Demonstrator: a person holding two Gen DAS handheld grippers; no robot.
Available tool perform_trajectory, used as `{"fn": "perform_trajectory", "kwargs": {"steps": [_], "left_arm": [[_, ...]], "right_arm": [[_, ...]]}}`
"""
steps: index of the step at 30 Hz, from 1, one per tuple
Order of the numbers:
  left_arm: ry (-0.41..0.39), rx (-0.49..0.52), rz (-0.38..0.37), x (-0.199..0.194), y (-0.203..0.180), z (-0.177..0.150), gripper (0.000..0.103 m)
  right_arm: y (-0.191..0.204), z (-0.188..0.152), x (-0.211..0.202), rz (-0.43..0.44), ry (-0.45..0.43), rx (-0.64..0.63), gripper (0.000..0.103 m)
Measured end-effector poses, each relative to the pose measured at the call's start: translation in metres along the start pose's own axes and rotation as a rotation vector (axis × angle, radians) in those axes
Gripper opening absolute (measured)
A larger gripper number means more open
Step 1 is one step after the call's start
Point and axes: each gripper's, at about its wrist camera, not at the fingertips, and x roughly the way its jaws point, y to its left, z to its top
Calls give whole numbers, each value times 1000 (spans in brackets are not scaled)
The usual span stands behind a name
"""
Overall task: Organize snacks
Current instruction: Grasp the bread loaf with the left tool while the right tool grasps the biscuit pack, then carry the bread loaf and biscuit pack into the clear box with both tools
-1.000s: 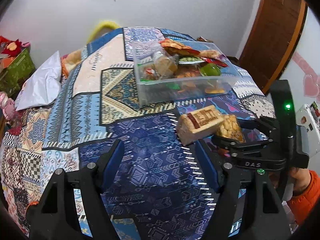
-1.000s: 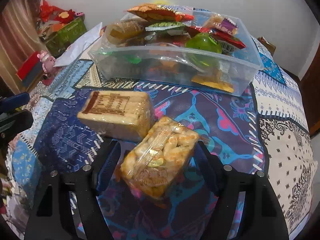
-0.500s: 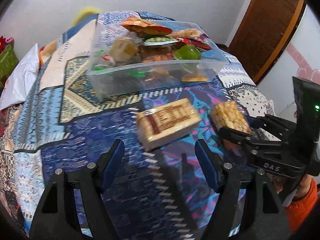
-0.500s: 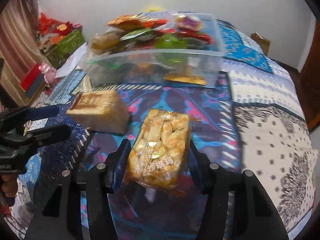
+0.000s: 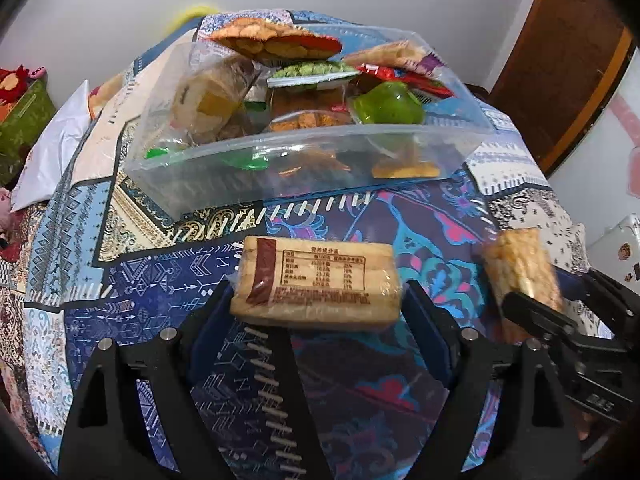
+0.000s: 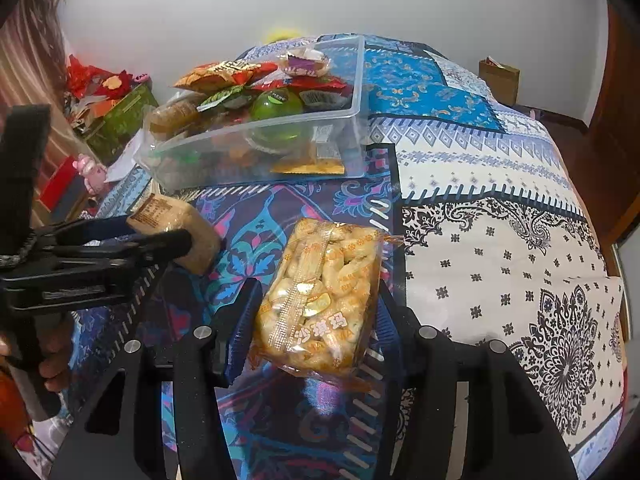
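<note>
My left gripper [image 5: 318,312] straddles a tan wrapped cake block with a brown nutrition label [image 5: 316,282], a finger at each end; it stays open. The block also shows in the right wrist view [image 6: 180,232]. My right gripper [image 6: 312,320] is shut on an orange rice-crisp snack pack [image 6: 320,300] and holds it above the bedspread; the pack also shows in the left wrist view [image 5: 520,268]. A clear plastic bin [image 5: 304,152] full of several snack packs sits behind both, also seen in the right wrist view [image 6: 256,132].
A patterned blue and white bedspread [image 6: 480,240] covers the bed. A white pillow [image 5: 52,152] and a green box with red toys [image 6: 120,112] lie at the left. A wooden door [image 5: 560,60] stands at the right.
My left gripper has moved right and forward until its fingers flank the cake block. My right gripper has closed on the rice-crisp pack and lifted it to the right.
</note>
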Motion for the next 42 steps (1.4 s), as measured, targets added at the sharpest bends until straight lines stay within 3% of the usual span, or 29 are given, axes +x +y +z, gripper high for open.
{"fn": "perform_trajectory", "kwargs": {"steps": [8, 14, 19, 25, 35, 38, 42], "left_arm": [[-48, 14, -27, -9, 8, -8, 78], [-138, 2, -38, -44, 20, -4, 78], [-222, -18, -34, -77, 36, 12, 78], [-257, -71, -50, -91, 63, 39, 78], [-288, -118, -10, -80, 93, 81, 78], [-269, -139, 1, -65, 101, 91, 78], [-265, -153, 9, -49, 108, 105, 78]], "right_arm": [[5, 9, 0, 11, -18, -8, 51], [12, 25, -5, 13, -55, -18, 51], [19, 45, -10, 14, -96, -27, 51], [30, 71, -10, 21, -141, -51, 51], [47, 109, 9, 21, -178, -96, 51], [51, 120, 17, 26, -180, -110, 42], [56, 134, 32, 22, -168, -126, 42]]}}
